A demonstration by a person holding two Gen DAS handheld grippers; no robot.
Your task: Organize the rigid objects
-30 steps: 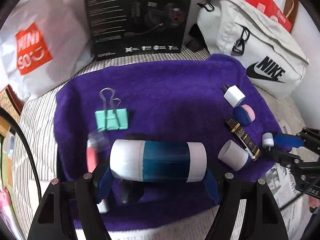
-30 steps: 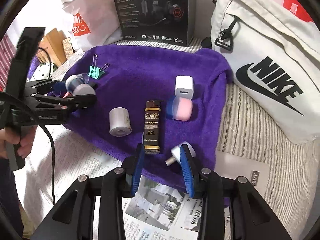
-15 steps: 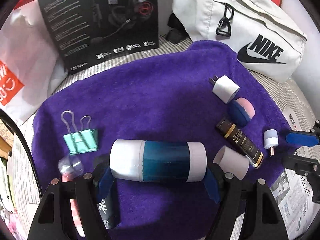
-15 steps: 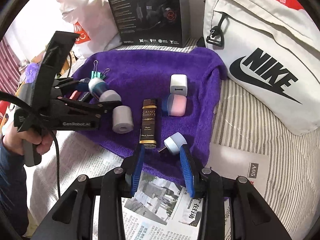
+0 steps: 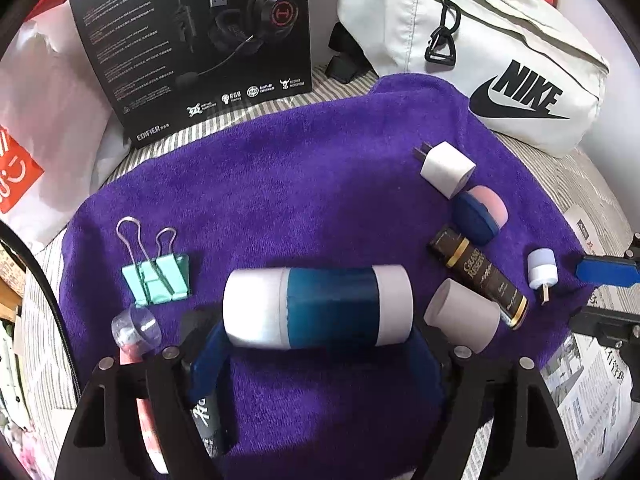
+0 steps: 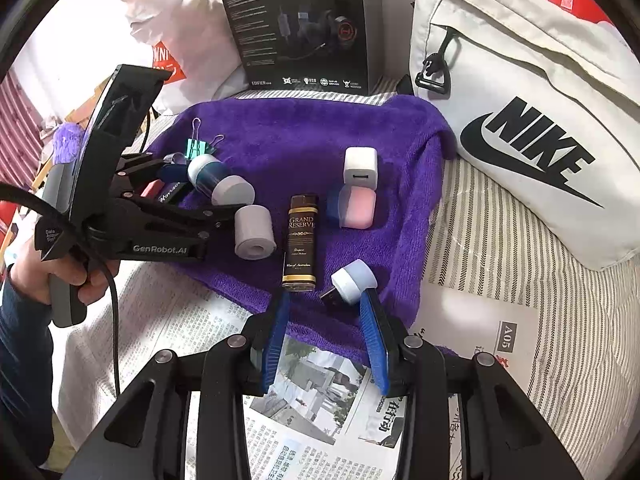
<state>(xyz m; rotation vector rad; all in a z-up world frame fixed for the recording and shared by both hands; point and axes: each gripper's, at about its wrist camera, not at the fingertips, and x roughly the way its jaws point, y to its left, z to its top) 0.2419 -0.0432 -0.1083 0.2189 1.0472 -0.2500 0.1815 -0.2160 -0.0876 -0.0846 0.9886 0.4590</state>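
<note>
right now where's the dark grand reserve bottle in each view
Left wrist: the grand reserve bottle lies right of centre, slanting between the grey roll and the small usb plug.
Right wrist: the same bottle lies at centre, just ahead of the right claw.
Shared landmark: the white charger cube on the purple towel.

A striped sheet [image 6: 500, 280] covers the surface, with a purple towel [image 5: 304, 184] spread over its middle and newspaper [image 6: 320, 432] laid along the near edge. At the back, a black headset box [image 5: 192, 48] stands upright against a pale wall [image 6: 394, 16]. Beside it lean a white shopping bag [image 5: 44, 92] with an orange logo and an off-white Nike bag [image 6: 532, 128]. The light is bright and even.
</note>
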